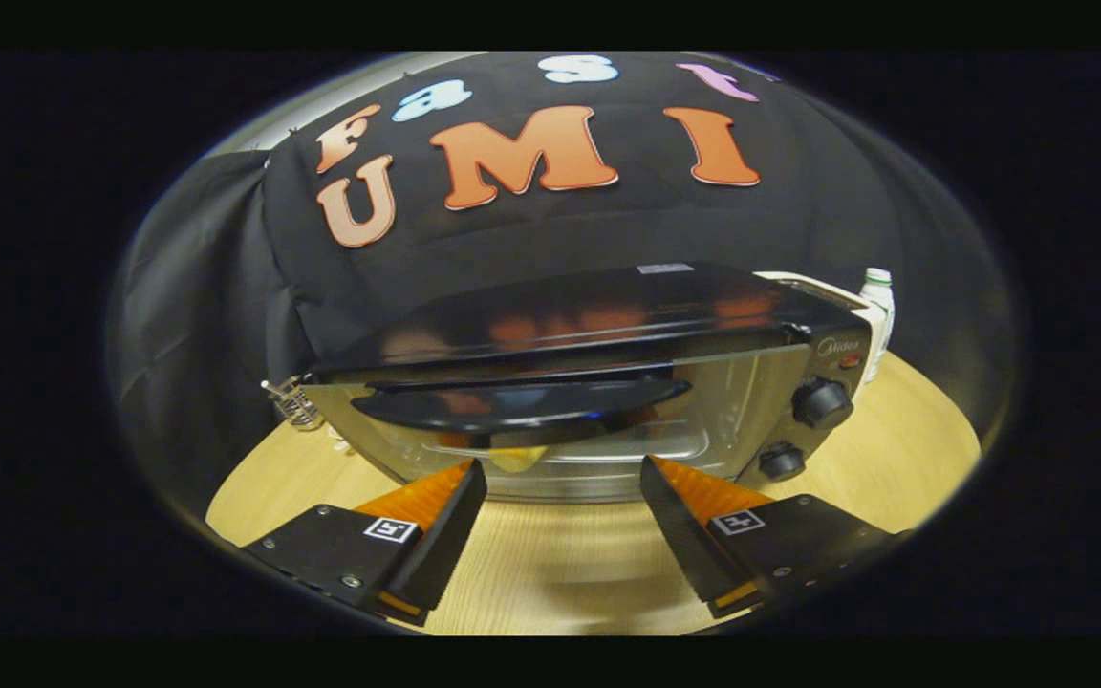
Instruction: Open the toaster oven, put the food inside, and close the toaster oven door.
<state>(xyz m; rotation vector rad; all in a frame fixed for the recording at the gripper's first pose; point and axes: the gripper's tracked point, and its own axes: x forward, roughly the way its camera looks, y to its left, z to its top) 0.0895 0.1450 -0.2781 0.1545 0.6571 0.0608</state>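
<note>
Two fingers of your tool (pixel 562 478) stand spread apart with nothing between them, just short of the toaster oven (pixel 589 382) on the wooden worktop (pixel 550 564). Its door is shut, the handle (pixel 522 406) just ahead of your fingertips. Through the glass you can barely make out something pale. Bare worktop lies between your fingers.

white bottle (pixel 879 304) behind, wire rack (pixel 294 403) on wooden table (pixel 904 449).
</note>
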